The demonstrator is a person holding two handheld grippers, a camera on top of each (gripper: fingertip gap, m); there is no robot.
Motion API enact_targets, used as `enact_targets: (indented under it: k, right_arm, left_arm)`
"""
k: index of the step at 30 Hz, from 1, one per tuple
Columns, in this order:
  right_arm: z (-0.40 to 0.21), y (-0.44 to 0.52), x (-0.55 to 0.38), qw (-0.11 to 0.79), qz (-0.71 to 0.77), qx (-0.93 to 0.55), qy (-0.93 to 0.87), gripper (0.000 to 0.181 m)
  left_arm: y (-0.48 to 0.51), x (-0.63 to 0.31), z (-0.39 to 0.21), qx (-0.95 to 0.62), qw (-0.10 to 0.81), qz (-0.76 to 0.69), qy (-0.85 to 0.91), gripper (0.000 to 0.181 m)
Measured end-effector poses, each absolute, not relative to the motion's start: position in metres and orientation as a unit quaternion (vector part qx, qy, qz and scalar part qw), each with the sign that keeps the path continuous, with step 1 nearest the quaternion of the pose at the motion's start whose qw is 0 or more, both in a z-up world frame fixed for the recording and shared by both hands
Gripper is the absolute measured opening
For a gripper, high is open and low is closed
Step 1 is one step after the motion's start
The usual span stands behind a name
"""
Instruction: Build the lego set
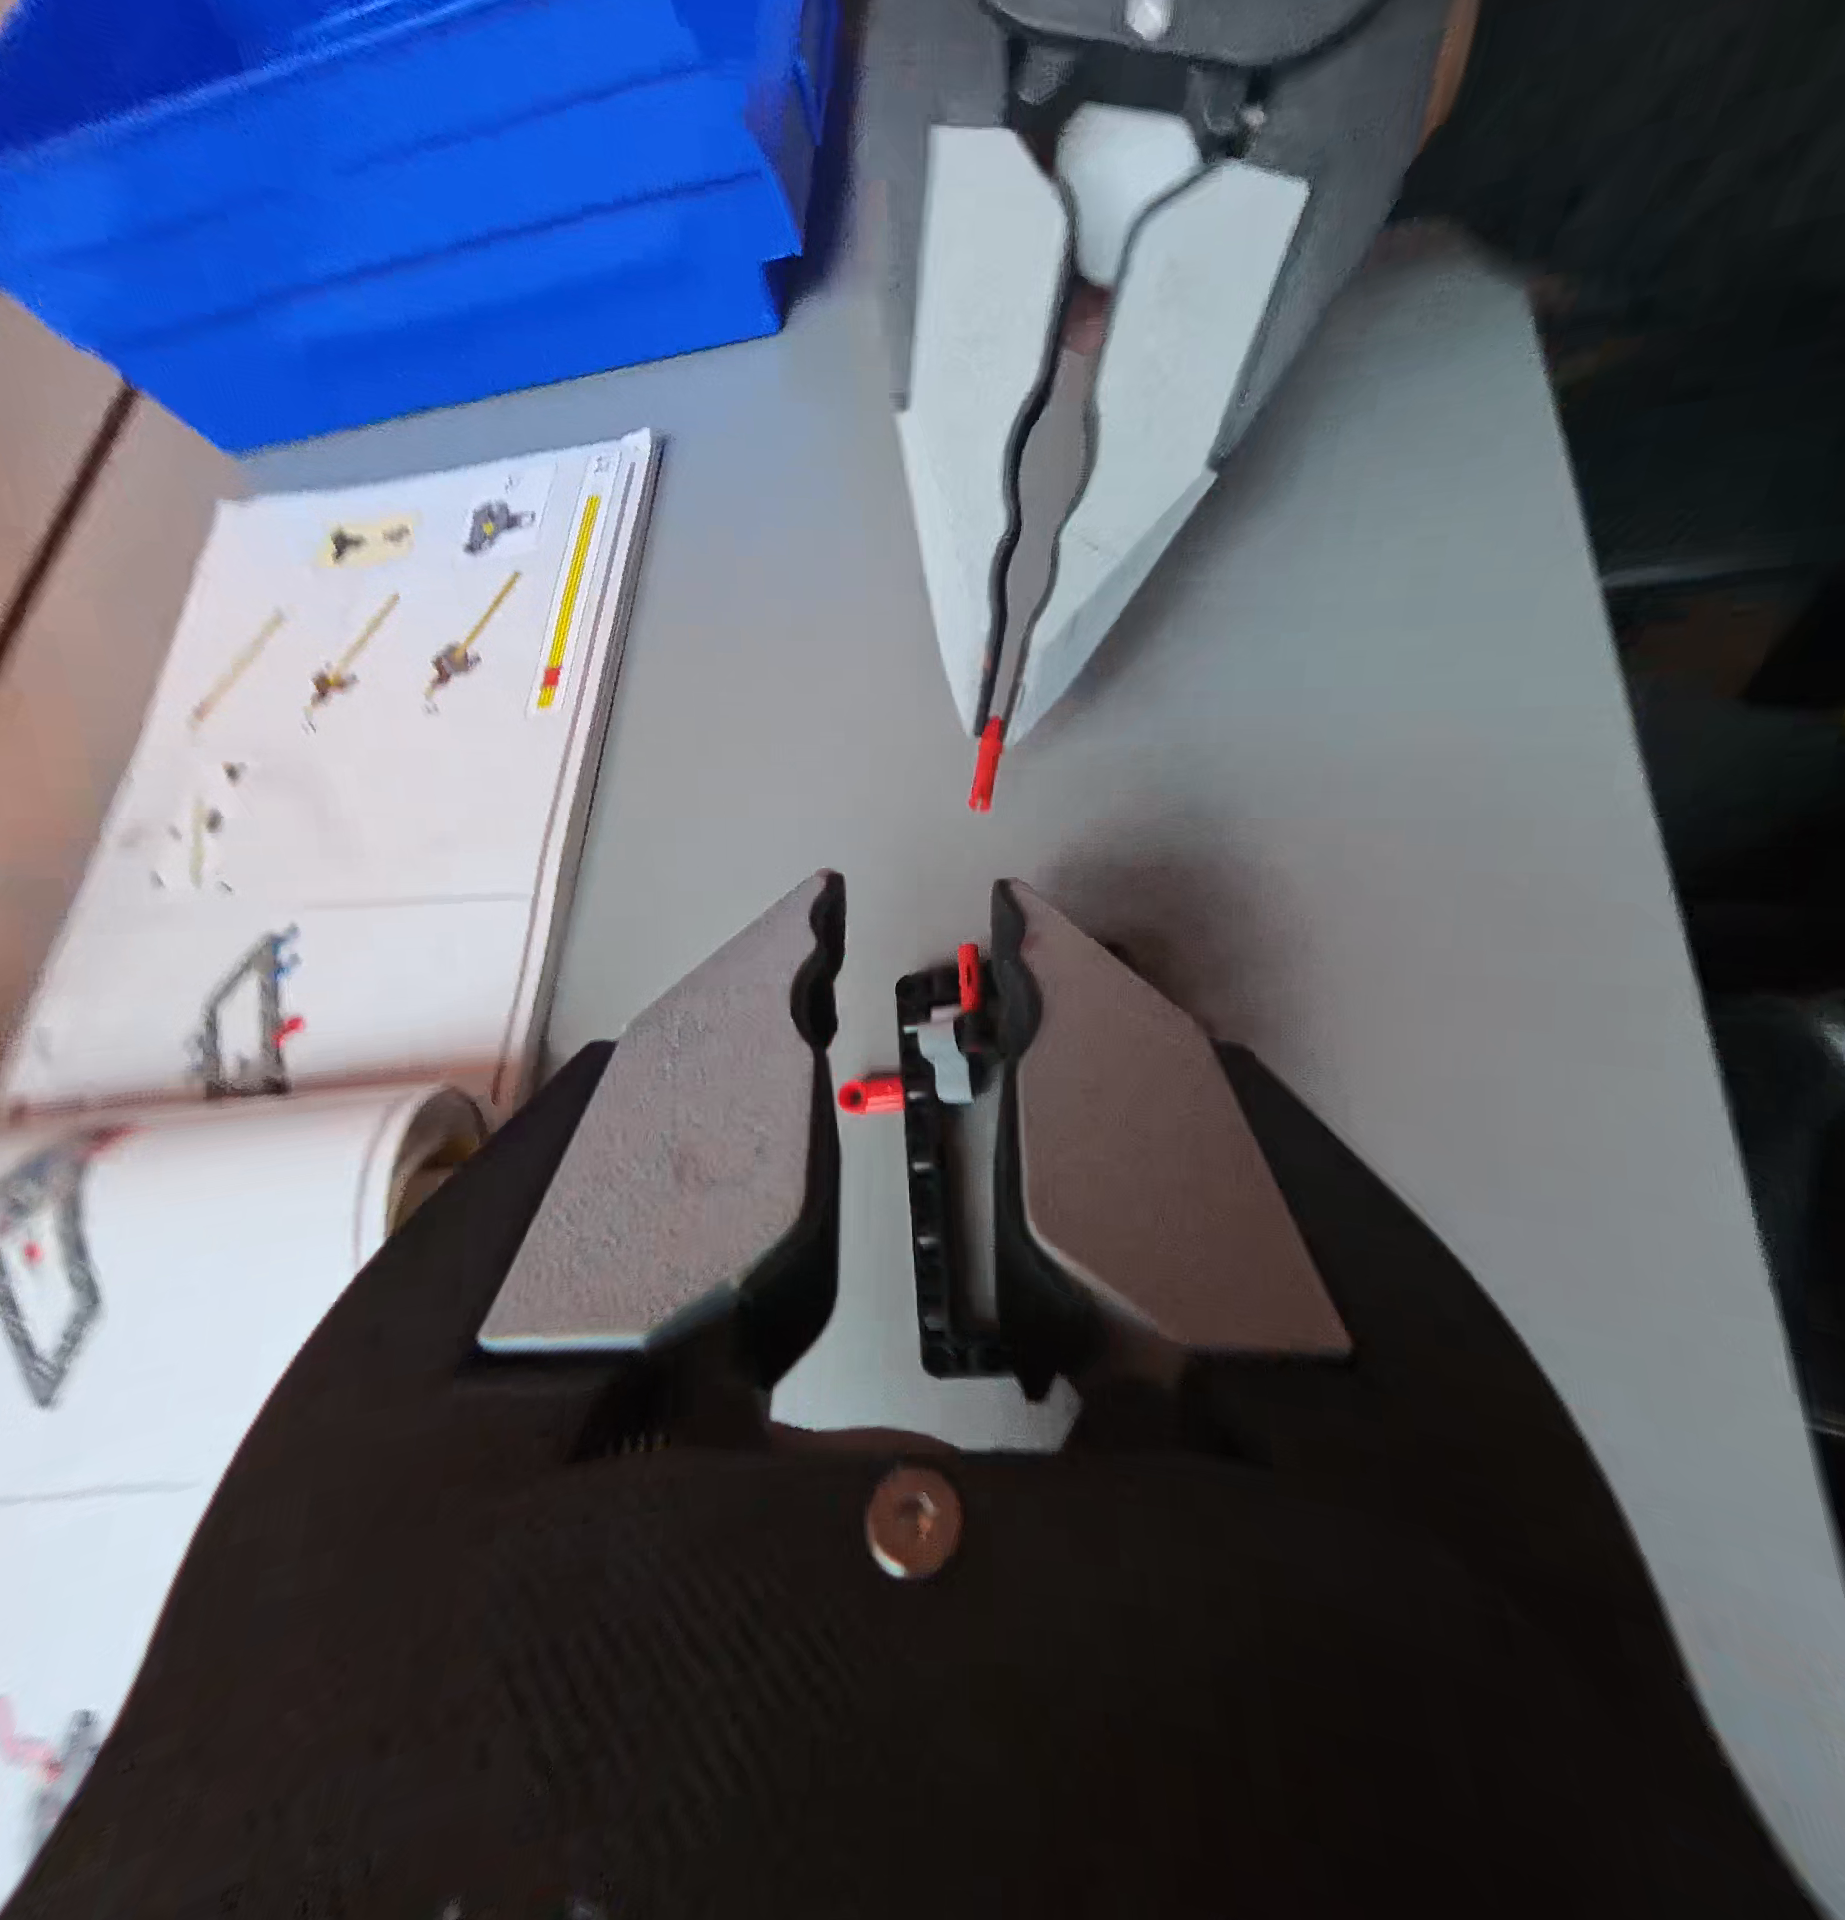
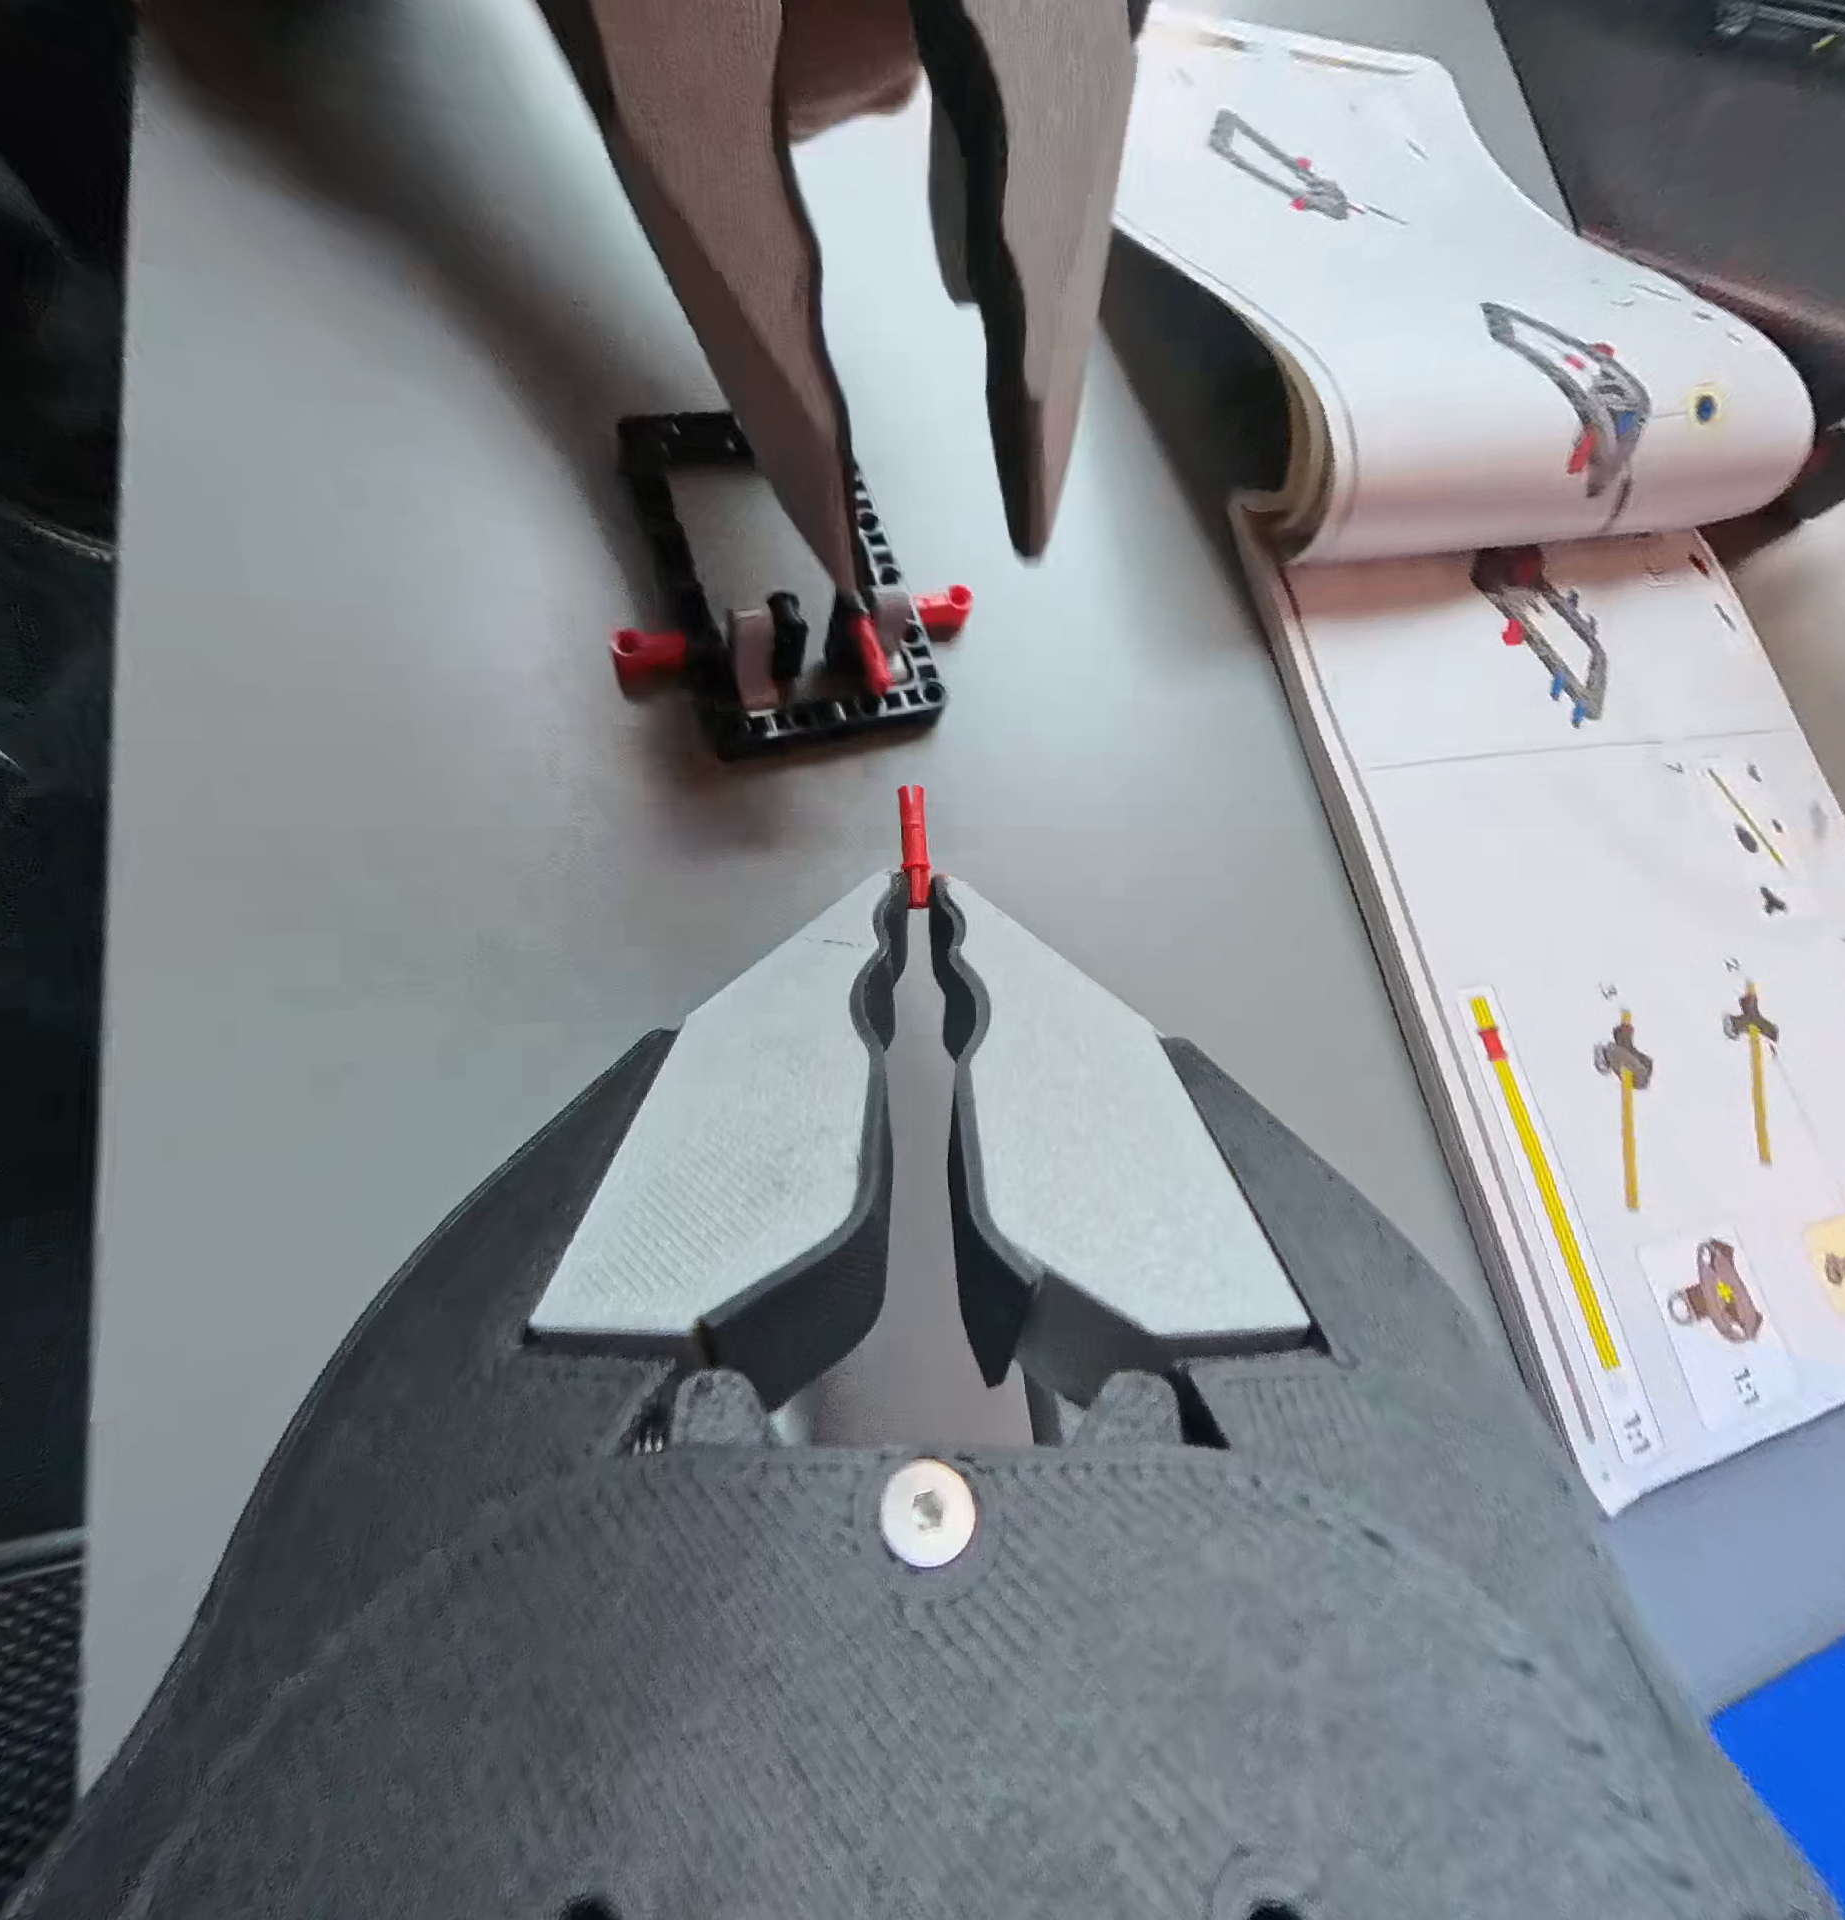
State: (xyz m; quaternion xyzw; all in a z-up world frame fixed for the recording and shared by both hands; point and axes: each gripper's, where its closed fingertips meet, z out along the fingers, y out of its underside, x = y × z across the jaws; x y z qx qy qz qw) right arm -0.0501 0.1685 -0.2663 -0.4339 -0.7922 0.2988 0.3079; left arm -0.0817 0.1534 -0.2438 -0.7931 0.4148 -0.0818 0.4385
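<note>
Now the right gripper (image 2: 916,883) has its 2 fingers pinched narrowly on a small red pin (image 2: 912,844), which sticks out past the tips toward the black lego frame (image 2: 793,717). That frame lies flat on the grey table (image 2: 378,831), with red pins poking from both sides. Over it, the left gripper (image 1: 918,914) has its fingers spread apart, one finger (image 2: 783,364) reaching down inside the frame. Beside them lies the open instruction booklet (image 2: 1583,935), and a blue bin (image 1: 378,208) sits beyond it.

Office-like workspace: grey table (image 1: 1313,935), blue bins (image 1: 430,208).
</note>
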Motion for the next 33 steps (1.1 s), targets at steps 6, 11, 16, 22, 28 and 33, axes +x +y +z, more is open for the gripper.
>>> enact_targets:
  k: [6,11,16,22,28,33]
  right_arm:
    - [-0.248,0.150,-0.058,0.294,0.318,-0.420,-0.798,0.001]
    - [-0.250,0.149,-0.060,0.282,0.310,-0.422,-0.804,0.001]
    - [-0.254,0.151,-0.063,0.275,0.300,-0.435,-0.803,0.001]
    - [-0.225,0.159,-0.071,0.329,0.355,-0.460,-0.744,0.001]
    - [-0.159,0.148,-0.066,0.322,0.592,-0.434,-0.597,0.009]
    - [-0.151,0.146,-0.073,0.342,0.591,-0.429,-0.591,0.004]
  left_arm:
    - [0.156,-0.061,-0.265,-0.768,0.414,0.018,0.489,0.018]
    - [0.160,-0.066,-0.264,-0.754,0.429,0.064,0.493,0.002]
    - [0.161,-0.066,-0.259,-0.737,0.443,0.106,0.500,0.005]
    - [0.172,-0.073,-0.240,-0.742,0.502,0.095,0.434,0.003]
    - [0.158,-0.062,-0.169,-0.692,0.611,-0.309,0.231,0.002]
    - [0.155,-0.062,-0.167,-0.677,0.613,-0.337,0.229,0.002]
